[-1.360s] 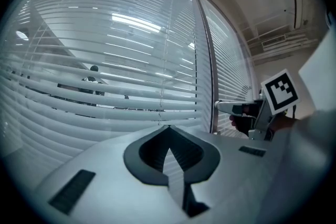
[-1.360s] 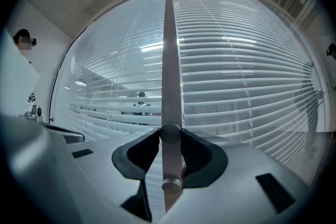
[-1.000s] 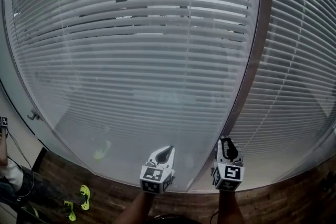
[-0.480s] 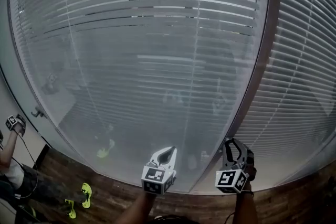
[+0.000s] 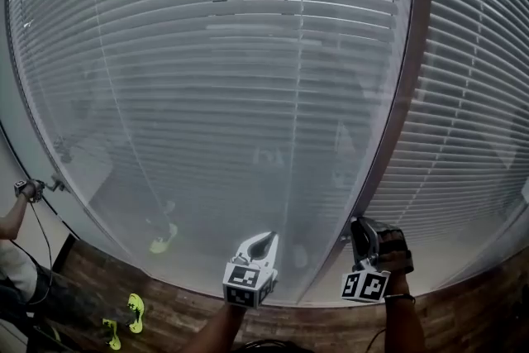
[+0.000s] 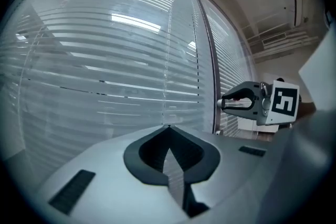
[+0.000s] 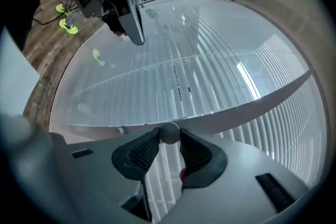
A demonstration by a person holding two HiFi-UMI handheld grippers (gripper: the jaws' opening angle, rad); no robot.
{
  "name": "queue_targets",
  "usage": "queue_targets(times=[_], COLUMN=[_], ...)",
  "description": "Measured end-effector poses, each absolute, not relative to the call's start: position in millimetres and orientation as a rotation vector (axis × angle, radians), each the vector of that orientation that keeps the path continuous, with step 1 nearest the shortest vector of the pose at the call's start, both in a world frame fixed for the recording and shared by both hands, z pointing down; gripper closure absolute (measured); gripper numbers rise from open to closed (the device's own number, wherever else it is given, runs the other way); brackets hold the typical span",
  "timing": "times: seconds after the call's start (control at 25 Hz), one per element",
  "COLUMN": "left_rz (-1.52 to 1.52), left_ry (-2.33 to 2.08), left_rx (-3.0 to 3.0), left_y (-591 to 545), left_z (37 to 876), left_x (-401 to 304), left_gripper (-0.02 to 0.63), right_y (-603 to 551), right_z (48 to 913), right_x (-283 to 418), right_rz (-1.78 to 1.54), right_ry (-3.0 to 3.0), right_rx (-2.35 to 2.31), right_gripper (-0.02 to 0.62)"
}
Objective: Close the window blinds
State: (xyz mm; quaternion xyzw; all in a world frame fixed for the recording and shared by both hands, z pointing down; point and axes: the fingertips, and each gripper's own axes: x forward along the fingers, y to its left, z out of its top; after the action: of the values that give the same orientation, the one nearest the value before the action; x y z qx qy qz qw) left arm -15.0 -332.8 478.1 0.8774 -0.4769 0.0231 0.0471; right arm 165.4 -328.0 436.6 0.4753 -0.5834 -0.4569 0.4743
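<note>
Room: wooden floor [image 5: 182,314] low down; a see-through wall stands right in front of both tools, with the blinds behind it
Blinds: two; the big blind [image 5: 207,62] is straight ahead of the left gripper [image 5: 263,239]; the second blind [image 5: 479,112] is ahead of the right gripper [image 5: 362,229] and off to its right; the slats run side to side
Post: one; the dark post [image 5: 407,95] goes up between the two blinds, just ahead of the right gripper
Grippers: two, side by side and a bit apart, both pointing at the blinds
Left gripper: jaws pressed together; nothing is in them
Right gripper: jaws pinching the wand [image 7: 169,132]
Wand: one; a thin clear stick by the post; its round end sits between the right gripper's two dark pads [image 7: 145,148]; it is off to the right of the left gripper
Shoes: two yellow-green shoes [image 5: 124,318] on the floor, well off to the left of the left gripper
</note>
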Motion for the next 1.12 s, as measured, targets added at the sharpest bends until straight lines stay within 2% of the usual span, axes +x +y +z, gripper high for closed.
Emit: queue_targets(times=[0.4,0.8,0.88,1.12], left_rz=[0.053,0.065,0.068,0.067], left_ry=[-1.464,-1.468,-1.467,-1.446], left_rx=[2.662,2.665,2.668,2.680], left_y=[-334,-337,-337,-334], left_z=[475,481,480,479], left_x=[-13,-14,-13,-7], left_gripper=[0.606,0.606,0.606,0.606], right_y=[-325,-315,-318,-329], right_z=[433,425,420,431], right_x=[165,171,175,178], right_rz=[-1.096,-0.593,-0.445,-0.159], right_ry=[-1.552,-2.189,-2.231,-2.334], right_rx=[1.298,1.957,2.084,2.171], right_gripper=[0.468,0.459,0.435,0.434])
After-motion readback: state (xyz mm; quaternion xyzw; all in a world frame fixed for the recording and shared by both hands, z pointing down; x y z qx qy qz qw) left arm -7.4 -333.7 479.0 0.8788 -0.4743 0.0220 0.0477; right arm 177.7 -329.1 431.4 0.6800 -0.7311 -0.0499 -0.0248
